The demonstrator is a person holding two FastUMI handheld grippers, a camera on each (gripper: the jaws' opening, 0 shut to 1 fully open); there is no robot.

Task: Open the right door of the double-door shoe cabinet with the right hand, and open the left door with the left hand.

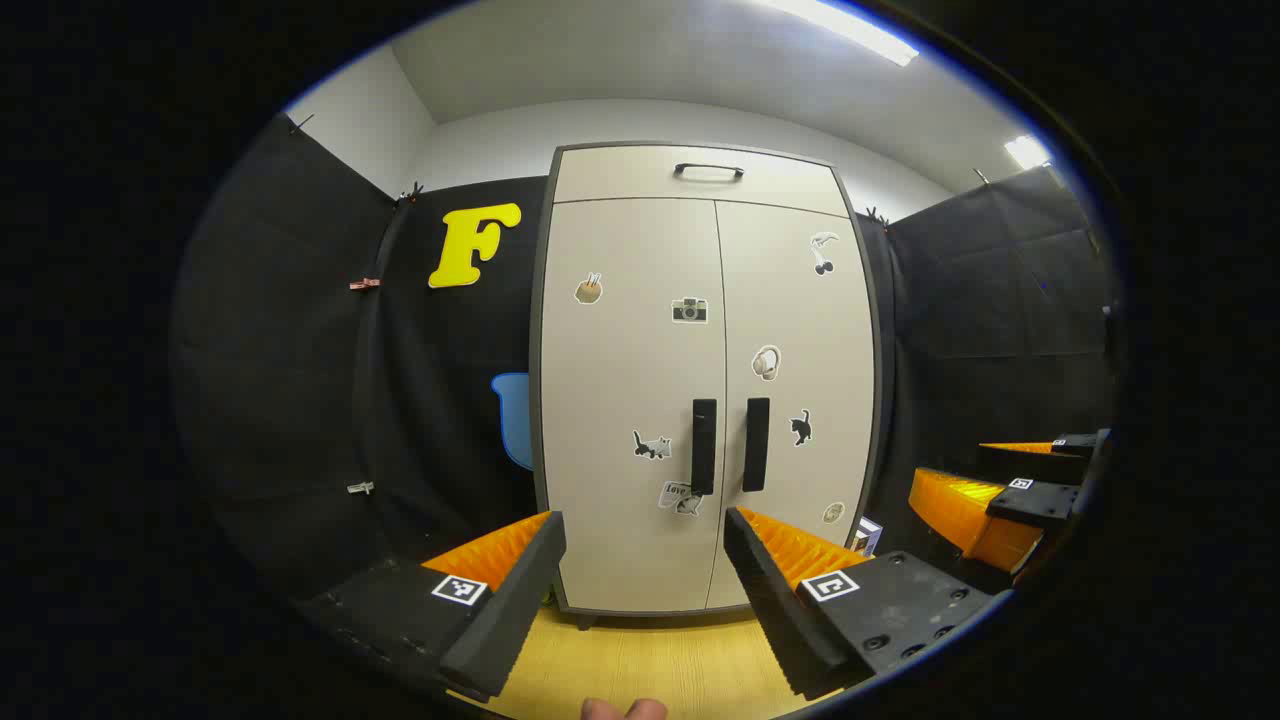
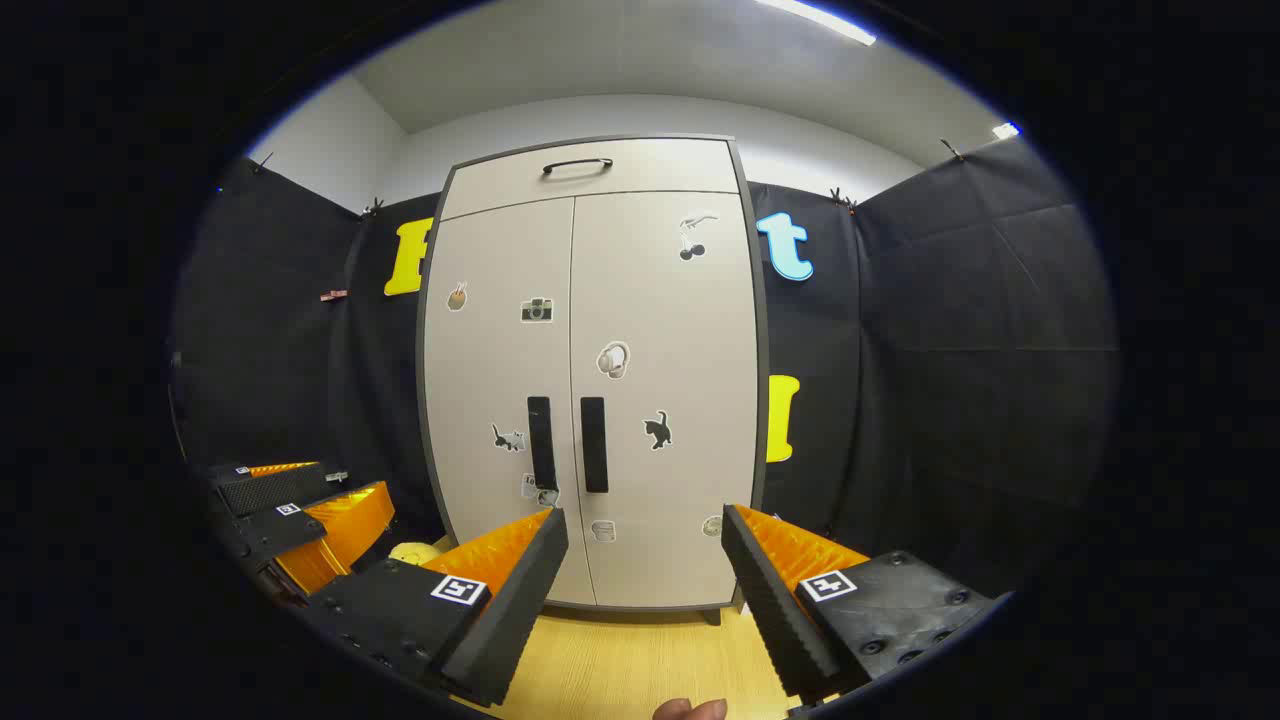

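The beige shoe cabinet [image 1: 700, 250] [image 2: 600, 260] stands ahead with both doors closed. Two black vertical handles sit side by side at mid-height: the left door handle [image 1: 703, 446] [image 2: 541, 443] and the right door handle [image 1: 756, 444] [image 2: 594, 444]. Small stickers dot both doors. My left gripper [image 1: 645, 545] is open, held back from the cabinet, below the handles. My right gripper [image 2: 645, 545] is also open, away from the doors, low and right of the handles. Each view catches the other gripper farther off: the right one [image 1: 1000, 495] and the left one [image 2: 300, 510].
A top drawer with a black handle [image 1: 708, 171] [image 2: 577, 165] caps the cabinet. Black cloth walls close in on both sides. Light wooden floor [image 1: 660, 660] [image 2: 640, 660] runs up to the cabinet's base. A small box [image 1: 868, 534] lies beside the cabinet's right foot.
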